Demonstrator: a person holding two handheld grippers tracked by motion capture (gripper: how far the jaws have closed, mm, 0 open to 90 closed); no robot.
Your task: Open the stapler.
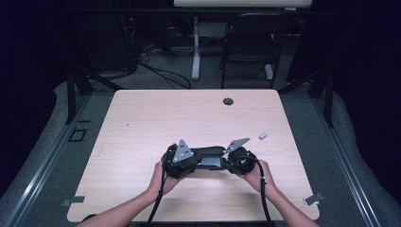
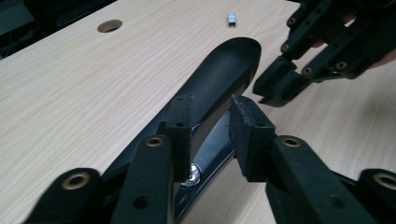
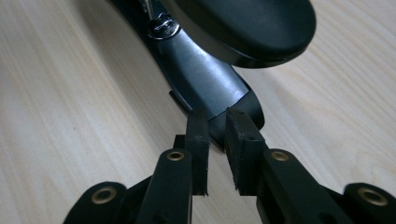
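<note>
Two tongs, left and right, each clamped on the black stapler.

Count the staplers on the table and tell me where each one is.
1. The black stapler lies near the table's front edge, between the left hand-held gripper and the right hand-held gripper.

1. A pale wooden table stands in the middle, with a round cable hole near its far edge.
2. Grey carpet covers the floor around it.
3. Behind the table stand a dark chair and a white desk leg.
4. Black cables trail across the floor there.
5. The sides of the room are dark.
</note>
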